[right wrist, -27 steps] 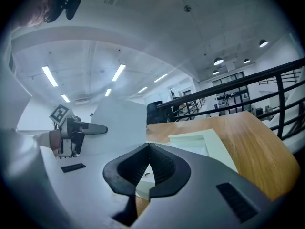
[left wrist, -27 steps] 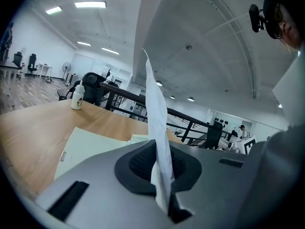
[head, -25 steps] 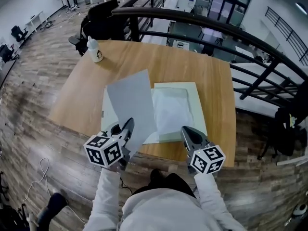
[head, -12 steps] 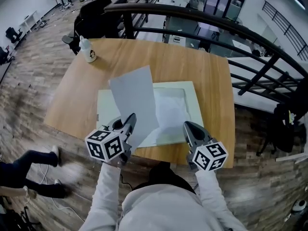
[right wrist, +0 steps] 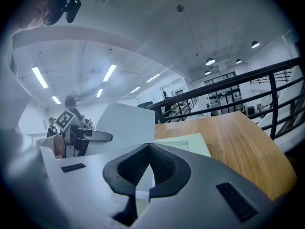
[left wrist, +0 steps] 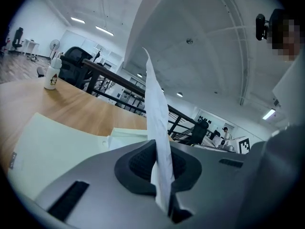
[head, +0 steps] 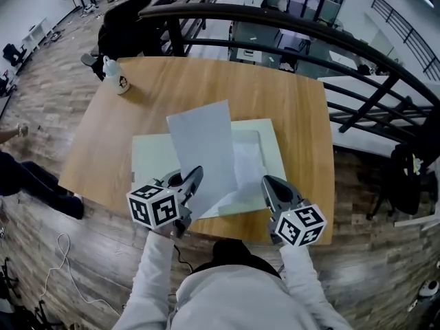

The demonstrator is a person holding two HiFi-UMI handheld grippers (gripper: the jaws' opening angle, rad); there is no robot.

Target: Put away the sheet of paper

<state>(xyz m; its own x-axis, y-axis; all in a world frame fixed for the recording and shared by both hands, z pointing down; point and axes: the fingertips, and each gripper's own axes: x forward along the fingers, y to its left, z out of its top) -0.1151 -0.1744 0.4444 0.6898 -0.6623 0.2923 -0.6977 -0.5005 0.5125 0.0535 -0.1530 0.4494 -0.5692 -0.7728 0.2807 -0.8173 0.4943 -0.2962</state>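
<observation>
Paper (head: pixel 203 150) is pinched at its near edge in the left hand-held gripper (head: pixel 194 176) and tilted up over the sleeve (head: pixel 251 163) by the surface's (head: pixel 206 81) front edge. The right hand-held gripper (head: pixel 267 183) looks clamped on the sleeve's top layer. So I'd call this the insertion step. Next up, the paper's edge probably needs lining up with that opening.

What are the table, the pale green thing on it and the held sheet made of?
The table looks like wood or wood-look laminate: matte, visible grain. The folder seems smooth plastic. The sheet is likely thin matte paper, curving in the left gripper.
</observation>
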